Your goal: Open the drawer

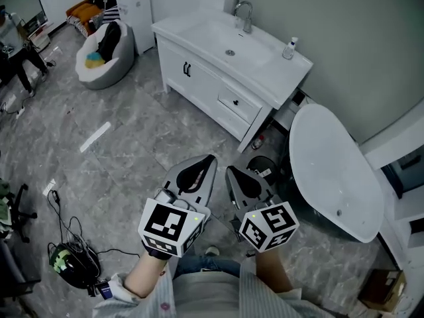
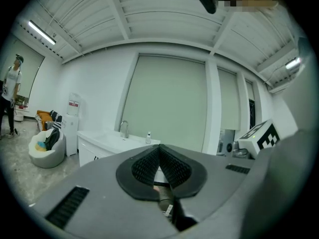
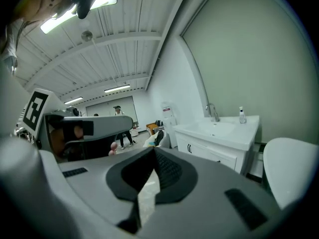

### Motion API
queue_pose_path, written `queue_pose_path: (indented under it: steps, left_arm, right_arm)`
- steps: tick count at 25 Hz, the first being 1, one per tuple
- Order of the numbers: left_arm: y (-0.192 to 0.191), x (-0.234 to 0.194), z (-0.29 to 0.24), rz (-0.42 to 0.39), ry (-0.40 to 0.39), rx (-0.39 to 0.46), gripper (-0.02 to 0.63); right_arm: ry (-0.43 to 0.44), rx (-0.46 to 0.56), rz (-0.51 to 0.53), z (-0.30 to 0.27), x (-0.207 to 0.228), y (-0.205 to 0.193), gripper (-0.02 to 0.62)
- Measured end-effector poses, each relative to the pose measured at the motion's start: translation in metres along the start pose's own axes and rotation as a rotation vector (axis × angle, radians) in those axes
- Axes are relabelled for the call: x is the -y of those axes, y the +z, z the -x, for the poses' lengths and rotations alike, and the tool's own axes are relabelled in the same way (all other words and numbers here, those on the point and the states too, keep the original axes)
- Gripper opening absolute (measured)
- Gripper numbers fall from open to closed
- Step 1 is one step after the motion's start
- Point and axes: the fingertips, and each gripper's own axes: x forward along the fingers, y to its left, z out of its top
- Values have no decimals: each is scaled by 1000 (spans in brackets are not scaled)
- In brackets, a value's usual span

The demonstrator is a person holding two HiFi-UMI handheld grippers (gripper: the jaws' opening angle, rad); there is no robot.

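Observation:
A white vanity cabinet with a sink stands against the far wall. Its drawer, with a small black knob, is closed, to the right of two doors with black handles. My left gripper and right gripper are held side by side over the grey floor, well short of the cabinet and pointing toward it. Both are shut with nothing between their jaws. In the left gripper view, the left gripper has the vanity beyond it. In the right gripper view, the right gripper has the drawer ahead on the right.
A white bathtub stands right of the vanity, with a dark round object on the floor between them. A bean bag and white dispenser sit at the far left. Cables and a black-green device lie near left. A person stands far off.

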Motion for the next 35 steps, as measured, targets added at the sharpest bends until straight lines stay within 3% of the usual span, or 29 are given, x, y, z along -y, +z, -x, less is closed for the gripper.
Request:
queue_pose_path:
  steps: [13, 24, 35]
  left_arm:
    - [22, -143, -33, 2, -40, -30, 15]
    - [12, -192, -52, 22, -82, -64, 15]
    - [14, -251, -132, 29, -71, -78, 15]
  right_arm:
    - [-80, 1, -39, -131, -3, 27, 9]
    - [-189, -28, -93, -166, 16, 16, 9]
    - [-186, -55, -98, -248, 76, 32, 9]
